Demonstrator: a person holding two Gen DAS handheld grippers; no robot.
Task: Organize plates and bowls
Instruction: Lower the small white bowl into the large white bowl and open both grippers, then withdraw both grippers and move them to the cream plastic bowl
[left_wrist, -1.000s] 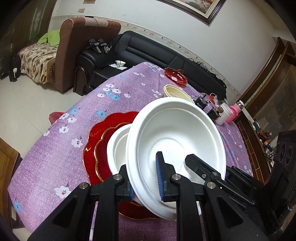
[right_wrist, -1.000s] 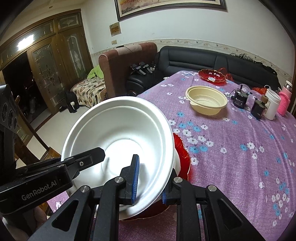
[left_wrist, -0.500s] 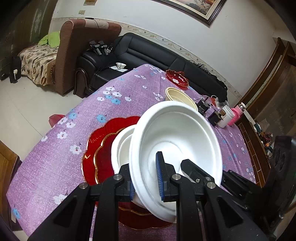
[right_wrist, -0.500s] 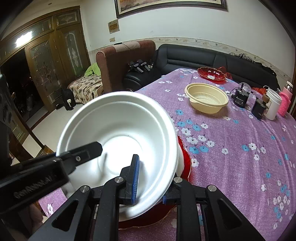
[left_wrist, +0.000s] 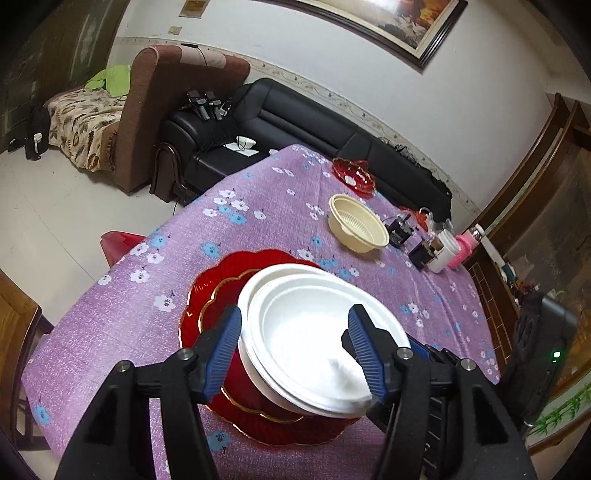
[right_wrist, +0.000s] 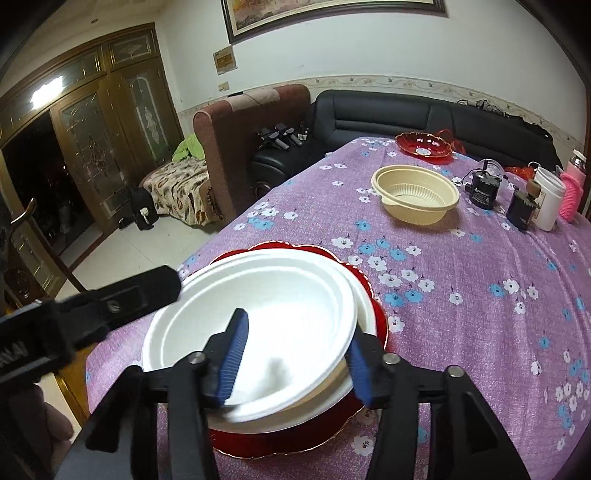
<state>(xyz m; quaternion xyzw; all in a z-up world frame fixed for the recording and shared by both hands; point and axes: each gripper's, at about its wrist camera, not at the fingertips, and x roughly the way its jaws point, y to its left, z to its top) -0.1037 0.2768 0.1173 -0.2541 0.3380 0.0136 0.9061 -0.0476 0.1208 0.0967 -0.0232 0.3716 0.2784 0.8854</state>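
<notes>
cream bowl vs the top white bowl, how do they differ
The cream bowl is pale yellow with a ribbed inside; the top white bowl is plain white and smooth. The cream bowl stands alone on the purple cloth, far from both grippers; the top white bowl is nested in another white bowl on the red plate, between open fingers. Both sit upright and look empty.

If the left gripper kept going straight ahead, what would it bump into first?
Most likely the white foam bowl right between the open left gripper fingers; it is nested in another white bowl on the red scalloped plate. Depth is hard to judge.
</notes>
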